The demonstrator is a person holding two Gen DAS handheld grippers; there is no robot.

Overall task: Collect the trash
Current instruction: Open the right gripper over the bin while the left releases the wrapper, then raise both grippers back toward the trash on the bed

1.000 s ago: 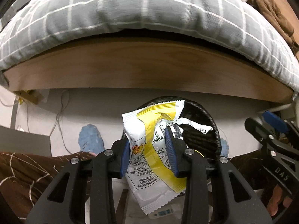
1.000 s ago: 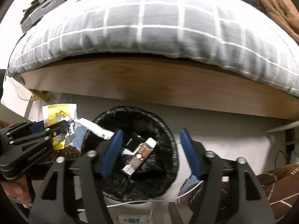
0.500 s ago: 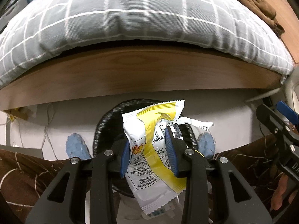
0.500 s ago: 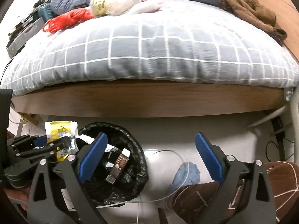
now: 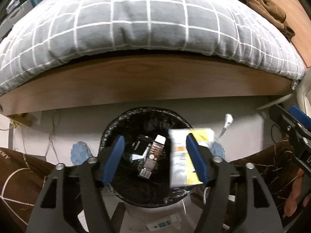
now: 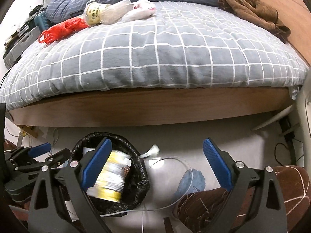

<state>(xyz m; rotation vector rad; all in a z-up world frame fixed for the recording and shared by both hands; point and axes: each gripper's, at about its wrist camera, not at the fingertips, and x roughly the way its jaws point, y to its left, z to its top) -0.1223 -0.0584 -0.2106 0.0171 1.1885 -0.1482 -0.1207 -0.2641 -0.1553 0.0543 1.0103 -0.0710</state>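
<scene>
My left gripper (image 5: 154, 139) hangs over the black-lined bin (image 5: 108, 136) with its jaws opening. The yellow and white snack wrapper (image 5: 180, 155) is loose and blurred beside the right pad, dropping over the bin's right side. A brown packet (image 5: 153, 157) and a black box lie inside. In the right wrist view the wrapper (image 6: 110, 176) falls into the bin (image 6: 140, 186), with the left gripper (image 6: 38, 155) at the far left. My right gripper (image 6: 157, 141) stands wide open and holds nothing. A red bag (image 6: 62, 29) and a clear bag (image 6: 105, 13) lie on the bed.
The bed's wooden side board (image 5: 155, 81) and grey checked quilt (image 6: 155, 54) rise behind the bin. A white cable (image 6: 175, 161) and blue slippers (image 6: 192, 182) lie on the pale floor. The person's brown-trousered legs (image 5: 19, 174) flank the bin. The right gripper (image 5: 291, 124) shows at the right edge.
The left jaws have parted and let go of the wrapper, which now drops toward the bin. The right jaws have spread wider. Both views have lifted, showing more of the bed.
</scene>
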